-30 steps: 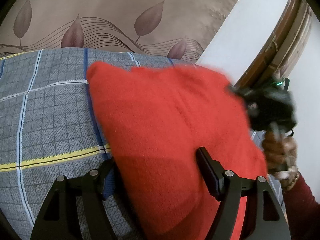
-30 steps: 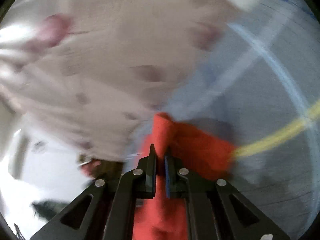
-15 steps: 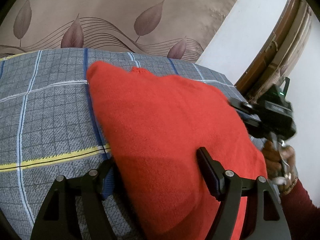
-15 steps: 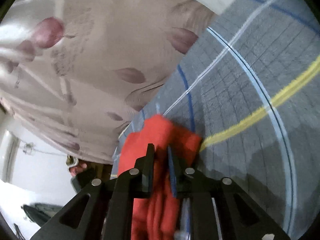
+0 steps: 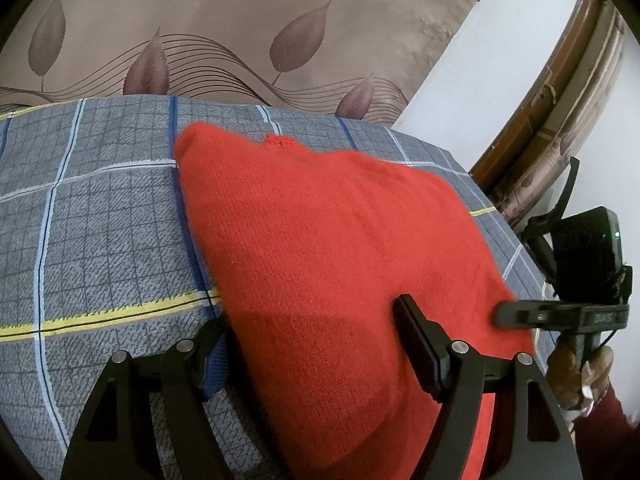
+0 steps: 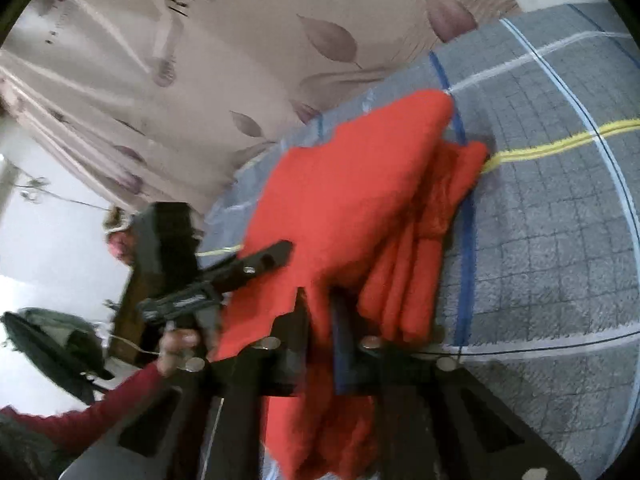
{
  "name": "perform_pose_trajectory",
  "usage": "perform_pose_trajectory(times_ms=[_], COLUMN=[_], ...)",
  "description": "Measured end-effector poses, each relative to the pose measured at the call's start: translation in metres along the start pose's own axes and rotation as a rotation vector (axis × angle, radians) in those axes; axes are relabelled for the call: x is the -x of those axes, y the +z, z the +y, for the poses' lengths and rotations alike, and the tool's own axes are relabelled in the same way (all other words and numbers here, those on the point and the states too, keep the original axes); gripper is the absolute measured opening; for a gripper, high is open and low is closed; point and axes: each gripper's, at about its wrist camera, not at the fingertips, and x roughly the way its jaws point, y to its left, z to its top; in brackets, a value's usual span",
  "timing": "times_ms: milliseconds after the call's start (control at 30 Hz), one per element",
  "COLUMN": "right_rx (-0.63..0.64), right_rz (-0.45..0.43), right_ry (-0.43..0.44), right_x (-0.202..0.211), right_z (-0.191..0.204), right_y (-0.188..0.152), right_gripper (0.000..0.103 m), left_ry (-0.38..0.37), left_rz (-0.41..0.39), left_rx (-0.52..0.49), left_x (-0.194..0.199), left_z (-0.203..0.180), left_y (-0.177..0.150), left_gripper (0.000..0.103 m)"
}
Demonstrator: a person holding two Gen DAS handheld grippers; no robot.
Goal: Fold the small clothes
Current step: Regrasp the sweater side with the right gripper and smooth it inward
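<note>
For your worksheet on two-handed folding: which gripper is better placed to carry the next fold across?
Right, probably. The right gripper is shut on the red garment's edge, while the left gripper is open, straddling it.

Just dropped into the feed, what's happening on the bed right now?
A person with two handheld grippers is folding a red knit garment on a grey plaid bedsheet. The left gripper is open, its fingers straddling the near part of the garment. The right gripper is shut on the garment's edge, with several folded layers bunched beside it. In the left wrist view, the right gripper shows at the garment's right side. The fold looks partly done.
</note>
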Motion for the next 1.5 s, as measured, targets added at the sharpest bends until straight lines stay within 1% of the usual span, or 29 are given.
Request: perform_pose_trajectory(times_ms=[67, 133, 167, 233, 300, 367, 433, 467, 500, 533, 600, 700, 767, 800, 833, 867, 900, 1033, 1067, 1100, 1133, 1167, 1200, 1267, 1300, 1367, 1400, 1433, 1500], right_rx=[0.042, 0.059, 0.064, 0.058, 0.022, -0.048, -0.098, -0.111, -0.115, -0.11, -0.09, -0.044, -0.03, -0.021, -0.007, 0.008, 0.022, 0.024, 0.026, 0.016, -0.001, -0.008, -0.014, -0.038, -0.052, -0.082, -0.09, -0.086, -0.053], right_rz=[-0.052, -0.101, -0.099, -0.067, -0.019, -0.04, -0.065, -0.07, -0.075, -0.081, -0.074, -0.042, -0.013, 0.008, 0.03, 0.043, 0.036, -0.089, -0.091, -0.072, -0.026, 0.015, 0.02, 0.015, 0.016, 0.01, 0.008, -0.012, -0.06], right_ry=[-0.053, -0.08, -0.09, -0.132, -0.115, -0.033, 0.026, 0.021, 0.016, 0.021, 0.022, 0.01, -0.002, -0.021, -0.049, -0.076, -0.102, -0.124, -0.134, -0.153, -0.164, -0.161, -0.145, -0.099, -0.076, -0.068, -0.067, -0.081, -0.106], right_x=[0.01, 0.025, 0.028, 0.022, 0.01, 0.013, 0.022, 0.025, 0.03, 0.036, 0.045, 0.052, 0.047, 0.042, 0.036, 0.03, 0.029, 0.058, 0.062, 0.059, 0.05, 0.04, 0.037, 0.038, 0.04, 0.042, 0.044, 0.049, 0.06], right_z=[0.005, 0.007, 0.005, -0.004, -0.016, -0.028, -0.033, -0.033, -0.032, -0.028, -0.018, 0.005, 0.014, 0.017, 0.019, 0.02, 0.021, 0.021, 0.019, 0.015, 0.007, 0.003, 0.001, 0.0, -0.001, -0.003, -0.003, 0.0, 0.009], right_y=[-0.002, 0.0, 0.0, -0.002, -0.006, -0.008, -0.01, -0.011, -0.014, -0.018, -0.028, -0.049, -0.059, -0.065, -0.069, -0.072, -0.074, -0.07, -0.07, -0.072, -0.074, -0.079, -0.081, -0.08, -0.08, -0.077, -0.076, -0.072, -0.062], right_gripper=[0.008, 0.007, 0.007, 0.007, 0.007, 0.008, 0.015, 0.017, 0.022, 0.024, 0.025, 0.033, 0.033, 0.03, 0.011, 0.004, 0.005, 0.004, 0.004, 0.004, 0.004, 0.004, 0.004, 0.007, 0.011, 0.014, 0.018, 0.022, 0.024], left_ry=[-0.002, -0.01, -0.011, 0.002, 0.014, 0.016, 0.015, 0.015, 0.016, 0.015, 0.014, 0.016, 0.016, 0.015, 0.015, 0.015, 0.015, 0.014, 0.015, 0.016, 0.018, 0.019, 0.02, 0.021, 0.021, 0.021, 0.02, 0.019, 0.018], left_rz=[-0.002, -0.006, -0.008, -0.005, 0.0, 0.0, 0.0, 0.001, 0.001, 0.001, 0.001, 0.001, 0.001, 0.001, 0.001, 0.001, 0.001, -0.003, -0.004, -0.003, -0.002, -0.001, 0.0, -0.002, -0.002, -0.001, -0.002, -0.002, -0.002], left_rx=[0.002, 0.004, 0.003, -0.008, -0.019, -0.02, -0.018, -0.017, -0.017, -0.017, -0.017, -0.019, -0.018, -0.018, -0.018, -0.018, -0.017, -0.012, -0.012, -0.013, -0.015, -0.016, -0.018, -0.017, -0.016, -0.016, -0.016, -0.015, -0.015], left_x=[0.001, 0.002, 0.003, 0.002, 0.002, 0.001, 0.001, 0.001, 0.001, 0.001, 0.001, 0.0, 0.0, -0.001, -0.001, -0.001, -0.001, 0.0, 0.0, 0.0, 0.0, 0.0, 0.0, 0.001, 0.001, 0.002, 0.002, 0.002, 0.001], left_z=[0.0, 0.0, -0.001, -0.003, -0.006, -0.006, -0.006, -0.006, -0.006, -0.006, -0.006, -0.006, -0.006, -0.006, -0.006, -0.005, -0.005, -0.005, -0.005, -0.005, -0.005, -0.005, -0.005, -0.004, -0.004, -0.004, -0.004, -0.004, -0.003], left_y=[-0.001, -0.002, -0.003, -0.003, -0.003, -0.003, -0.002, -0.002, -0.002, -0.002, -0.002, -0.001, -0.001, -0.001, -0.001, -0.001, -0.001, -0.001, -0.001, -0.001, -0.001, -0.001, -0.002, -0.002, -0.002, -0.003, -0.002, -0.002, -0.002], left_gripper=[0.075, 0.081, 0.082, 0.085, 0.085, 0.086, 0.086, 0.086, 0.086, 0.086, 0.086, 0.086, 0.086, 0.086, 0.086, 0.086, 0.086, 0.086, 0.086, 0.086, 0.087, 0.087, 0.087, 0.087, 0.087, 0.087, 0.087, 0.087, 0.087])
